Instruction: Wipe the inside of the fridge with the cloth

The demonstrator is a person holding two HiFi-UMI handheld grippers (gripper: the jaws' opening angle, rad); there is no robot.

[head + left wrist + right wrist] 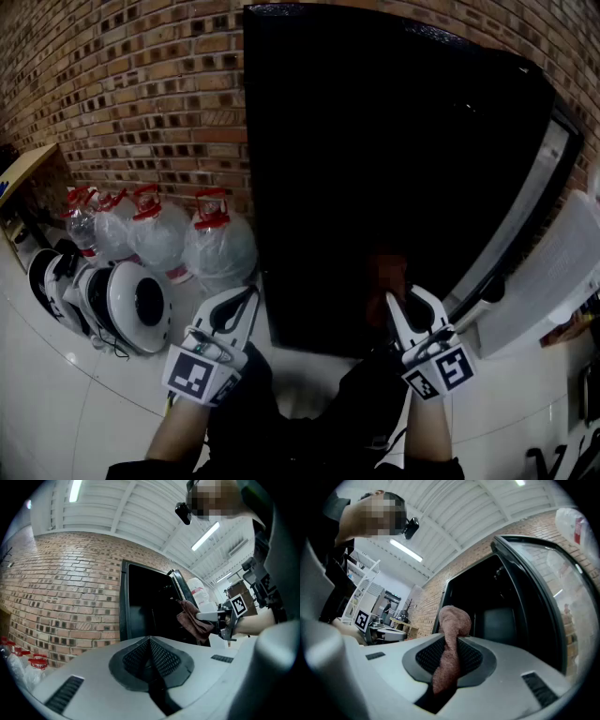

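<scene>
From the head view I look down on a tall black fridge (pixel 375 169) standing open against a red brick wall (pixel 141 84), with its glass-fronted door (pixel 525 206) swung out to the right. My left gripper (pixel 244 298) sits near the fridge's lower left corner and my right gripper (pixel 397 305) is before the dark opening, the two well apart. At the right gripper's tip I can only just make out the reddish-brown terry cloth (pixel 386 272). Clear water bottles (pixel 220 246) with red caps and white round machines (pixel 139 305) stand on the pale floor (pixel 56 394) to the left. In the left gripper view the jaws are pressed together with nothing between them. Further right, the cloth (pixel 192 620) hangs from the right gripper in front of the fridge opening. In the right gripper view the jaws pinch the cloth (pixel 452 625), which runs up between the pads and bunches above the tips, with the fridge's dark inside beyond. I cannot tell whether the cloth touches the fridge.
</scene>
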